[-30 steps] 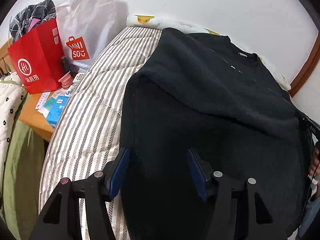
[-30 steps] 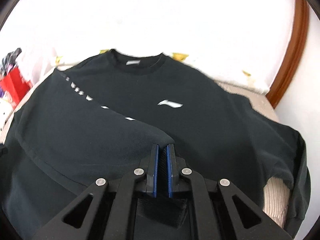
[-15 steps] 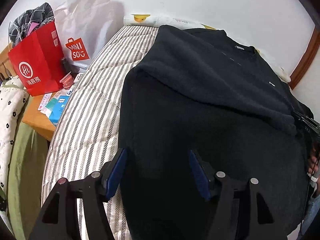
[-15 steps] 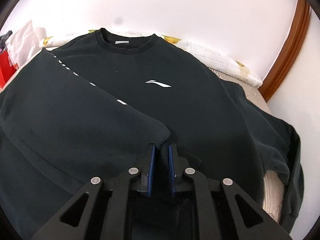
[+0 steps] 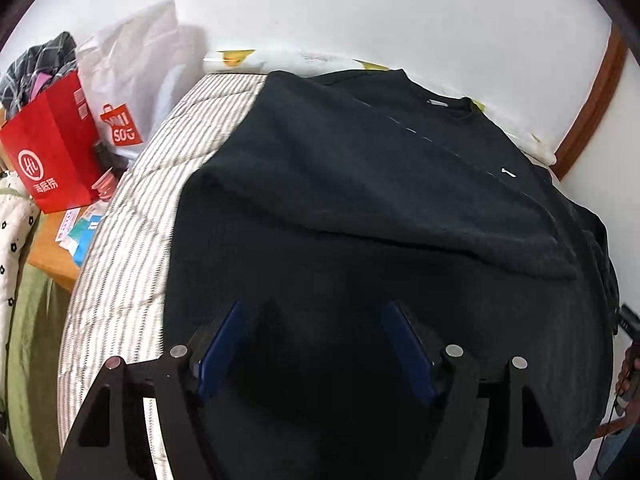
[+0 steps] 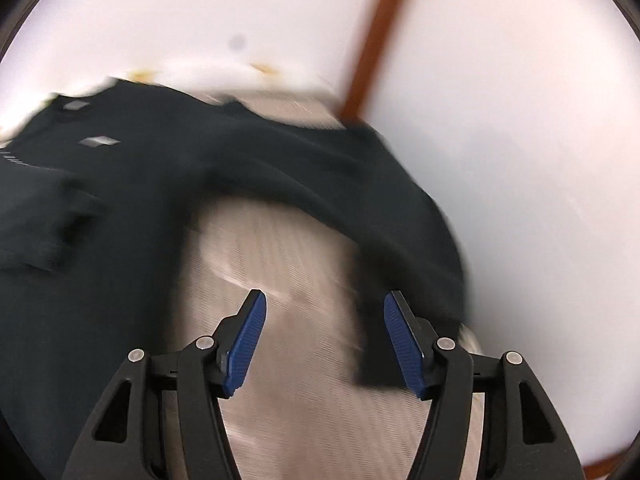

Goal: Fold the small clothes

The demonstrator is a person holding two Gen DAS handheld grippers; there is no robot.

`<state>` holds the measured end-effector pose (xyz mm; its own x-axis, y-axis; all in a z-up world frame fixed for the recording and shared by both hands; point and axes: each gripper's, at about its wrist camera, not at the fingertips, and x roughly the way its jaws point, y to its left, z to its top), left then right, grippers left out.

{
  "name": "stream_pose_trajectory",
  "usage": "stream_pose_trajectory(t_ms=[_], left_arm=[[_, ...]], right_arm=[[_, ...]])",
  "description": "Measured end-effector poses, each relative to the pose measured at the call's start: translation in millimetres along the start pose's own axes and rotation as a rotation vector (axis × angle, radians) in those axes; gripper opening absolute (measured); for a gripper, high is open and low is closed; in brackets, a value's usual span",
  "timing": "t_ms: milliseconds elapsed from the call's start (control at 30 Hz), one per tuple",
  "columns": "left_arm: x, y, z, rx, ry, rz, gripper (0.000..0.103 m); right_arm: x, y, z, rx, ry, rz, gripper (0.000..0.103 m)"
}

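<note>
Shirt [image 5: 360, 208] lies on the striped bed [image 5: 132, 248], left sleeve folded in, and both the left gripper [image 5: 316, 320] and right gripper [image 6: 324, 312] are opening, holding nothing.

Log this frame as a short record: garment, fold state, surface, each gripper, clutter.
garment: black T-shirt, spread on the bed, collar toward the wall
fold state: one sleeve side laid over the chest; other sleeve still out flat
surface: striped mattress
left gripper: opening, nothing pinched, above the shirt's lower part
right gripper: opening, empty, over bare mattress beside the unfolded sleeve; view blurred
clutter: red paper bag and white plastic bag beside the bed
</note>
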<state>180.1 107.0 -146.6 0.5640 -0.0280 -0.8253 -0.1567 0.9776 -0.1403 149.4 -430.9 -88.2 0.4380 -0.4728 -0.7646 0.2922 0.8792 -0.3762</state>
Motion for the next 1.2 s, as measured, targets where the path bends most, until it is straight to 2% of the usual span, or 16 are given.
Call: stream_pose_trajectory(t_ms=[67, 100, 200, 400, 533, 600, 633, 667, 733, 833, 967, 1100, 1200], left_arm=[[1, -10, 2, 0.005, 0.004, 0.000, 0.072], [1, -13, 3, 0.004, 0.049, -0.029, 0.072], [0, -25, 4, 0.017, 0.041, -0.019, 0.072], [-2, -37, 2, 0.028, 0.043, -0.028, 0.072], [-4, -42, 0, 0.032, 0.042, -0.032, 0.072], [-5, -41, -2, 0.033, 0.041, -0.035, 0.072], [-5, -40, -2, 0.034, 0.040, -0.035, 0.072], [-6, -38, -3, 0.033, 0.038, -0.035, 0.072], [-8, -35, -5, 0.030, 0.037, -0.033, 0.072], [-8, -26, -8, 0.031, 0.033, -0.024, 0.072], [-4, -9, -11, 0.010, 0.043, -0.007, 0.072], [-2, 12, -11, -0.037, 0.052, -0.011, 0.072], [-2, 27, -10, -0.057, 0.053, -0.012, 0.072]], right_arm=[[14, -20, -12, 0.009, 0.034, -0.038, 0.060], [19, -26, -16, 0.018, 0.047, -0.027, 0.060], [23, -33, -21, 0.046, 0.047, 0.035, 0.060], [29, -33, -22, 0.082, 0.035, 0.045, 0.060], [39, -39, -19, 0.124, 0.053, 0.104, 0.059], [40, -39, -18, 0.110, 0.044, 0.098, 0.030], [39, -37, -18, 0.092, 0.043, 0.089, 0.024], [40, -37, -16, 0.091, 0.045, 0.097, 0.011], [35, -39, -14, 0.099, 0.041, 0.094, 0.010], [19, -41, 0, 0.116, 0.007, 0.137, 0.009], [-34, -31, 30, 0.142, -0.080, 0.263, 0.009], [-89, 10, 62, 0.138, -0.141, 0.390, 0.009], [-111, 52, 85, 0.124, -0.162, 0.475, 0.009]])
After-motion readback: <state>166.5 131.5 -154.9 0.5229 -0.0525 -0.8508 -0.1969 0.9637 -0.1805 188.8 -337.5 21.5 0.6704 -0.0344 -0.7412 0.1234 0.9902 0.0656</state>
